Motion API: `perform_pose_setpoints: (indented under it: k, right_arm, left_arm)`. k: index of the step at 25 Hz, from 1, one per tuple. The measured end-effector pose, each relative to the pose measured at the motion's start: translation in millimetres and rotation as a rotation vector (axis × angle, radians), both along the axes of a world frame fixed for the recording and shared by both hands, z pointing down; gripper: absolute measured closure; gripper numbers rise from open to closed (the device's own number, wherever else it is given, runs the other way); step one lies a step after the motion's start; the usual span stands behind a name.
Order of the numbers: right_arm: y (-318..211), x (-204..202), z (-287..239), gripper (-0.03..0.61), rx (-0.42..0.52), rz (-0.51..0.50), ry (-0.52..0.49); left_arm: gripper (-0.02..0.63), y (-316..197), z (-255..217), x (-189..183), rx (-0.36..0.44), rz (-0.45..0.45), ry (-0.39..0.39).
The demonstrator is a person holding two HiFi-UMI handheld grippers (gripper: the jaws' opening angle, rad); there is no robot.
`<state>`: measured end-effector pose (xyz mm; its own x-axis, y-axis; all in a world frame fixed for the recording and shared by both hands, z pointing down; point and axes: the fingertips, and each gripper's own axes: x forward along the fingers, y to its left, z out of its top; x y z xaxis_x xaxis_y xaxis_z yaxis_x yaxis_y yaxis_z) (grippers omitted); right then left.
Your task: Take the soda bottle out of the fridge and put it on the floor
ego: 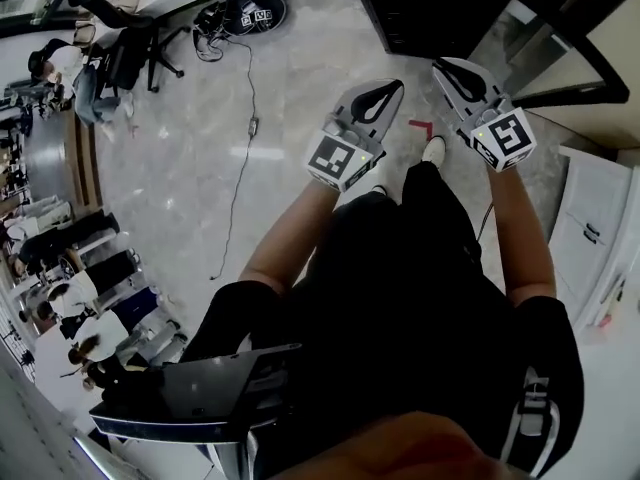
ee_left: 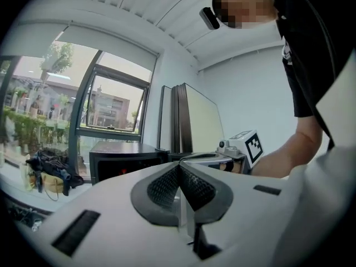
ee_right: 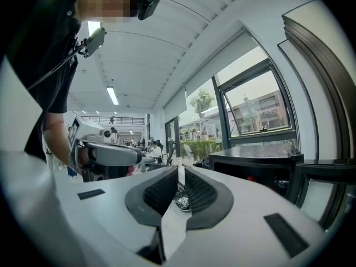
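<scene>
No soda bottle shows in any view. The black fridge [ego: 420, 8] stands at the top of the head view, just beyond both grippers; it is a low dark box [ee_left: 125, 160] under the window in the left gripper view, with a dark front [ee_right: 256, 168] in the right gripper view. My left gripper [ego: 383, 92] is held over the floor, shut, with nothing between its pads [ee_left: 179, 168]. To its right my right gripper [ego: 455, 71] is also shut and empty [ee_right: 181, 174]. Each gripper shows in the other's view, the right gripper [ee_left: 239, 152] and the left gripper [ee_right: 103, 152].
A cable [ego: 240, 158] trails across the grey marble floor [ego: 290, 88], and a red tape mark [ego: 422, 126] lies near the person's shoe. An office chair [ego: 135, 53] and seated people [ego: 70, 298] are at the left. White cabinets [ego: 590, 228] stand at the right.
</scene>
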<state>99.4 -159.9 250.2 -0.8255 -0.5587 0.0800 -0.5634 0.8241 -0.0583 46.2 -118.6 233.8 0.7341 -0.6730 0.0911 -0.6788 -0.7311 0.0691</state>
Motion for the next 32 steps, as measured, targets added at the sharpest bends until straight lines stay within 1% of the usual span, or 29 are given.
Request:
perform_pose_setpoints:
  k: [2, 5, 7, 10, 11, 13, 17, 20, 24, 29, 32]
  right_arm:
    - [-35.4, 5.0, 11.7, 0.563, -0.005, -0.005, 0.018]
    - [-82.2, 6.7, 31.1, 0.563, -0.006, 0.003, 0.045]
    - [-107.8, 4.6, 46.2, 0.553, -0.001, 0.005, 0.046]
    - [-146.2, -1.0, 67.8, 0.468, -0.006, 0.011, 0.004]
    - [-161.0, -3.3, 76.3, 0.451, -0.009, 0.019, -0.008]
    - [-189.6, -6.4, 97.7, 0.423, -0.022, 0.057, -0.021]
    - [-243.1, -1.4, 141.9, 0.377, -0.061, 0.214, -0.046]
    - [-268.4, 0.6, 180.4, 0.346, -0.060, 0.286, -0.044]
    - [-293.7, -8.0, 221.6, 0.325, -0.057, 0.276, -0.017]
    - [-340.9, -15.4, 232.5, 0.297, -0.045, 0.273, 0.003]
    - [-362.5, -15.3, 238.8, 0.271, -0.050, 0.288, 0.017]
  left_arm:
    - [0.614, -29.2, 6.5, 2.8, -0.022, -0.039, 0.009]
    - [0.614, -71.9, 20.4, 5.8, 0.009, -0.077, -0.001]
    - [0.614, -98.1, 37.1, 7.9, 0.013, -0.090, 0.000]
    - [0.614, -137.3, 72.8, 7.5, -0.012, -0.102, 0.014]
    - [0.614, -152.3, 85.5, 6.0, -0.013, -0.105, 0.016]
    - [0.614, -180.0, 111.0, 2.8, -0.003, -0.109, 0.017]
    - [0.614, -226.2, 159.0, -3.3, 0.014, -0.125, -0.003]
    - [0.613, -248.1, 193.7, -3.1, 0.023, -0.133, -0.019]
    - [0.614, -268.0, 229.7, -7.8, 0.014, -0.163, -0.024]
    - [0.614, -297.4, 247.3, -8.7, -0.023, -0.191, 0.006]
    - [0.614, -308.4, 247.5, -2.6, -0.020, -0.186, -0.001]
